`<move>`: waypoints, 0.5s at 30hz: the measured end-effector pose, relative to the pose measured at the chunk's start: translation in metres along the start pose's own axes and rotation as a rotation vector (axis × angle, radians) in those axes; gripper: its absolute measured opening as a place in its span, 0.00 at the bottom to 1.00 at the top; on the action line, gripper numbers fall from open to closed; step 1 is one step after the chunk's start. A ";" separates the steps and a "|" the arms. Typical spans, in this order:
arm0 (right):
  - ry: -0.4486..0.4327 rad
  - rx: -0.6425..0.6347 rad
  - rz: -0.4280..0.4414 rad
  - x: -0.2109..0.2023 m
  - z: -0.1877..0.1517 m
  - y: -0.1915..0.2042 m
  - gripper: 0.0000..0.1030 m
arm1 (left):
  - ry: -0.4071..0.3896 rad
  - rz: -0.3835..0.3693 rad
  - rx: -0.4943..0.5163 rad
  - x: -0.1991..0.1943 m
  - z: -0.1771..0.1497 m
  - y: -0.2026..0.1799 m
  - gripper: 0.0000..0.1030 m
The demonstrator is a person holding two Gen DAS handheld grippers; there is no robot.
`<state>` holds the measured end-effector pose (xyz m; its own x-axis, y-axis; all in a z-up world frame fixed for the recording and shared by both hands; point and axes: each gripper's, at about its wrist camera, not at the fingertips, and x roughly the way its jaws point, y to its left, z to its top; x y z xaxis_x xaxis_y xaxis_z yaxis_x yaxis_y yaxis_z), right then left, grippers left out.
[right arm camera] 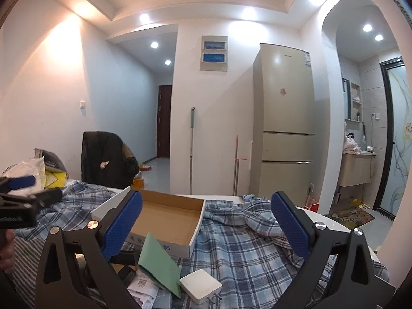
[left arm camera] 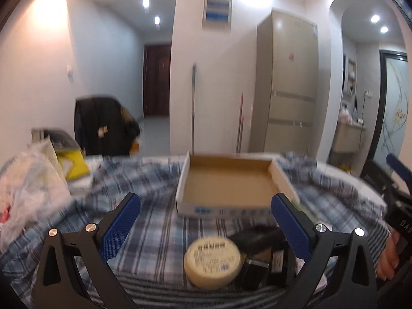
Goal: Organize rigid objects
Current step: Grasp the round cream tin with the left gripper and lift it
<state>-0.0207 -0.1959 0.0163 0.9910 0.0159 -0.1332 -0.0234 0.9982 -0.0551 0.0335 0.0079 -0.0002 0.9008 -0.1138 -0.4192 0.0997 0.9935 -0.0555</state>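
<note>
The left hand-held gripper [left arm camera: 206,221], jaws wide apart and empty, hovers with the round tin [left arm camera: 212,262] lying between its fingers, the open cardboard box [left arm camera: 226,182] straight ahead; the right hand-held gripper [right arm camera: 206,221], also spread, is farther off.

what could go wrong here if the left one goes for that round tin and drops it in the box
1. The round tin sits touching black adapters; the open left gripper may nudge or catch them too.
2. The plaid cloth is rumpled, so the open cardboard box could shift or tilt if bumped.
3. The right gripper, also open, hovers close by over the white charger and green card; the two could collide near the box.
</note>
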 end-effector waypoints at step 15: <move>0.071 -0.006 0.050 0.011 -0.007 0.002 0.96 | 0.387 -0.033 -0.032 0.069 -0.033 0.009 0.90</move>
<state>-0.0107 -0.1940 0.0076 0.9766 0.0617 -0.2059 -0.0741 0.9958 -0.0529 0.0826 0.0092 -0.0596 0.6705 -0.1461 -0.7274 0.1067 0.9892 -0.1003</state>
